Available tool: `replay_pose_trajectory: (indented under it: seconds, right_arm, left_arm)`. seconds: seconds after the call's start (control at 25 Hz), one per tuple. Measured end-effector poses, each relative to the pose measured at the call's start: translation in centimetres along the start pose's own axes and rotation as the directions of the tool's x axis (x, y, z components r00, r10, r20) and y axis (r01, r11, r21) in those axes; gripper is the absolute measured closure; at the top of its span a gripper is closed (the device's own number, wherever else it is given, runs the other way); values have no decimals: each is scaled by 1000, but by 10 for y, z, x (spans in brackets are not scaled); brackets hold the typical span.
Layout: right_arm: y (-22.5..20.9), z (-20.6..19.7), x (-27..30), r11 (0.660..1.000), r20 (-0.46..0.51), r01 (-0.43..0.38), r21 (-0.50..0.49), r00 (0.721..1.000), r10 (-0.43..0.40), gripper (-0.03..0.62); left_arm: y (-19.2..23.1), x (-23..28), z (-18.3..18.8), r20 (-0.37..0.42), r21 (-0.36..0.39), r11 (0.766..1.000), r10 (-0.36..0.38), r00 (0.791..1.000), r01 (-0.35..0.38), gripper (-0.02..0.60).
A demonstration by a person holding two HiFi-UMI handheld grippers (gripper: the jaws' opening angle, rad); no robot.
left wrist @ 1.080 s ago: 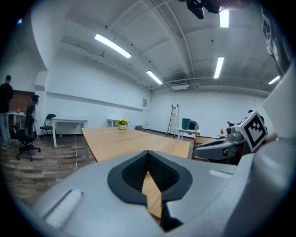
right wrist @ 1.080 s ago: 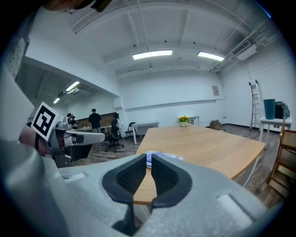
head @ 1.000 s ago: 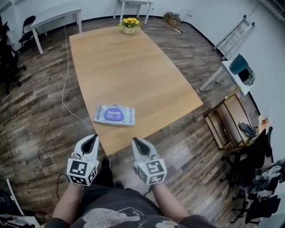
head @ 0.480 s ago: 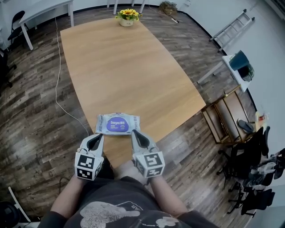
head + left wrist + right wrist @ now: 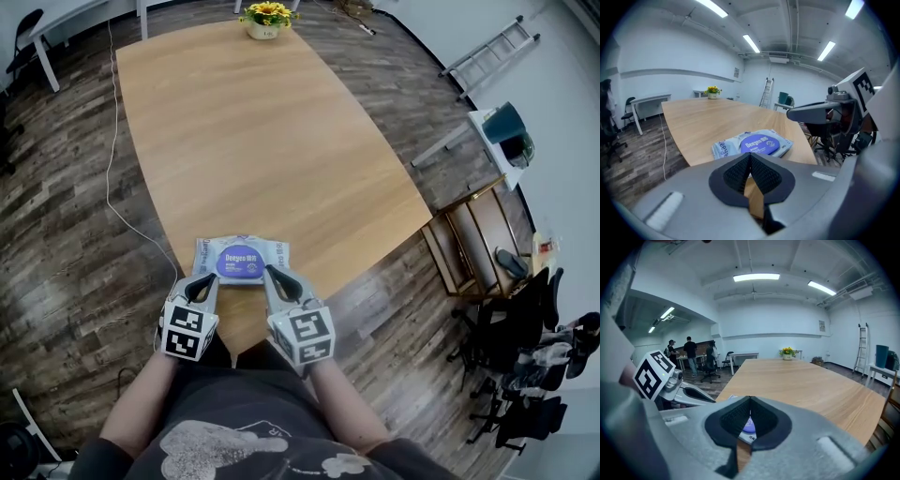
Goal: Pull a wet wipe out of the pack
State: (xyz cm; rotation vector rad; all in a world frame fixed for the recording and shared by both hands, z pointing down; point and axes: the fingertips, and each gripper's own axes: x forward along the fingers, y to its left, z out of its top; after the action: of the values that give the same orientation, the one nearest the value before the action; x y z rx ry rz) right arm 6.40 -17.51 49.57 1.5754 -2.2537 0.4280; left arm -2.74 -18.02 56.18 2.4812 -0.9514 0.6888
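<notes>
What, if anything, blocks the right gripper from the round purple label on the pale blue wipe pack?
Probably nothing: yes, it looks reachable. The right gripper, fingers shut, is at the near edge of the pale blue wipe pack on the wooden table, with the round purple label just ahead and uncovered.

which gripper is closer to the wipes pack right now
Right, by a little. The right gripper has its shut tip over the near right edge of the wipes pack; the left gripper, also shut, sits just short of its near left corner.
</notes>
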Motion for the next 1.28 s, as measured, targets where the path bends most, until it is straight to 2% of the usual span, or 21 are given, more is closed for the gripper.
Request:
replay_pose_trajectory:
  seconds: [0.16, 0.36, 0.52, 0.68, 0.92, 1.08, 1.2, 1.28]
  right_arm:
    - [-1, -4, 9, 999, -17, -52, -6, 999, 51, 602]
    - [-4, -9, 23, 992, -68, -123, -41, 990, 120, 601]
    - [0, -13, 35, 974, -126, -203, -97, 974, 190, 587]
    - [6, -18, 46, 950, -179, -272, -151, 953, 244, 560]
    - [21, -38, 56, 895, -297, -379, -237, 905, 304, 446]
    - [33, -51, 62, 827, -381, -466, -314, 860, 340, 331]
    - [37, -62, 67, 767, -439, -508, -390, 836, 330, 298]
    - [37, -67, 72, 753, -461, -513, -411, 830, 314, 289]
  left_arm:
    - [9, 9, -9, -68, -21, 999, 46, 997, -47, 563]
    - [10, 18, -17, -114, -66, 994, 74, 991, -81, 563]
    - [16, 16, -17, -124, -104, 985, 123, 985, -137, 563]
    - [17, 20, -21, -153, -118, 981, 137, 979, -156, 563]
    - [19, 22, -26, -189, -176, 973, 115, 975, -149, 563]
    - [19, 23, -27, -199, -191, 972, 98, 975, -137, 563]
    - [18, 24, -27, -200, -200, 971, 89, 976, -130, 563]
    - [17, 25, -28, -203, -201, 972, 81, 976, -123, 563]
